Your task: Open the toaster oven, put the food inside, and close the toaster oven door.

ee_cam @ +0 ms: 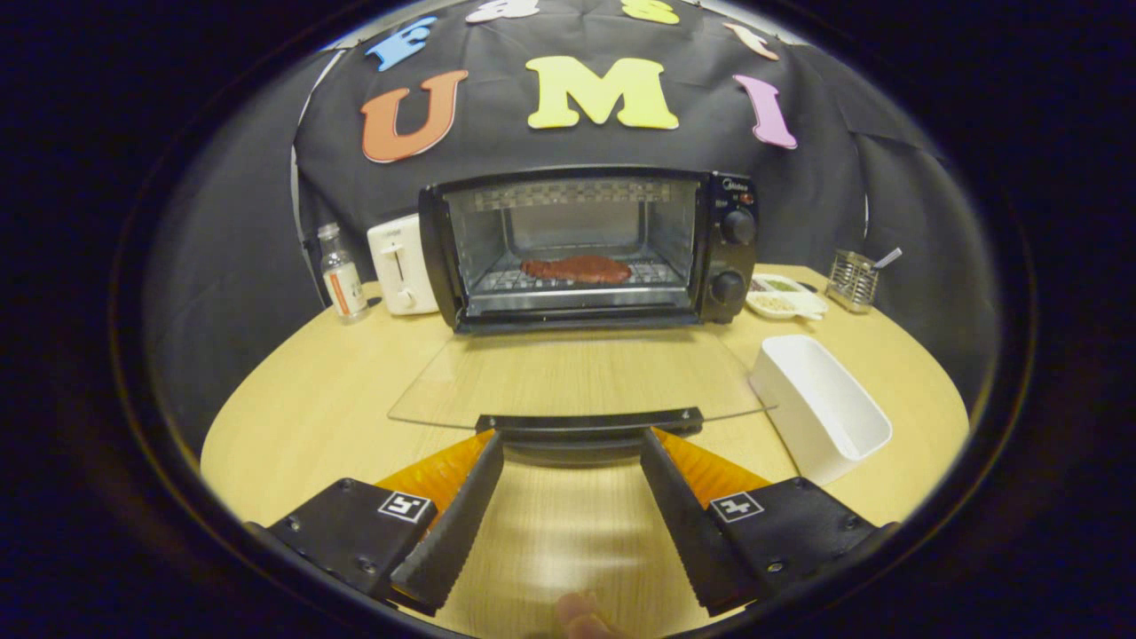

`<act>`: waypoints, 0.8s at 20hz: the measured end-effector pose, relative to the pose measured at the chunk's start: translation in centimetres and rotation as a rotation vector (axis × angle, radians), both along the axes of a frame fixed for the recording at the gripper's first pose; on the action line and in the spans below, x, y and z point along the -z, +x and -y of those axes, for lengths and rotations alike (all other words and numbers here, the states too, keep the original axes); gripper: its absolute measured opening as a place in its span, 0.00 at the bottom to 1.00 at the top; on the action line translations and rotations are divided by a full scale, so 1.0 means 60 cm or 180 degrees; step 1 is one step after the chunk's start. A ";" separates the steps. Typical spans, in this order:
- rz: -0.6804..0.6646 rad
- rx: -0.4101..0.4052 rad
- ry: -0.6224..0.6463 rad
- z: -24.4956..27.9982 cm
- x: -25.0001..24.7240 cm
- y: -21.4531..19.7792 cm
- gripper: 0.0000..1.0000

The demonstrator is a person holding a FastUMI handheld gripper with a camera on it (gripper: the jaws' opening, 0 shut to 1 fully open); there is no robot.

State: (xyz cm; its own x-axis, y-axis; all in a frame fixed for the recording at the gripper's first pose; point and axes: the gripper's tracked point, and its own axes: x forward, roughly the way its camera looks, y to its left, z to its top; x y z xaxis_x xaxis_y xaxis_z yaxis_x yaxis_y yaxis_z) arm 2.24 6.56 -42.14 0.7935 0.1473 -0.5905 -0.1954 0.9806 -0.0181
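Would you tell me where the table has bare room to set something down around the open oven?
Bare wood lies left of the glass door, in front of the bottle and toaster. The right is crowded: white tray, dishes, utensil holder. The open gripper flanks the door handle.

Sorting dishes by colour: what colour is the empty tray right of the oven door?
White, clearest in the gripper view.
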 end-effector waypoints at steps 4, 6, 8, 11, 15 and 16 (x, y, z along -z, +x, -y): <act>-0.0140 0.0029 -0.0037 0.000 0.018 0.005 0.99; -0.0182 0.0048 -0.0080 0.001 0.023 0.004 0.99; -0.0210 0.0048 -0.0121 0.002 0.022 0.003 0.99; -0.0243 0.0056 -0.0082 0.000 0.020 0.003 0.99; -0.0211 0.0125 0.0095 0.000 0.004 0.008 0.99; -0.0233 0.0135 0.0111 0.001 0.006 0.006 0.99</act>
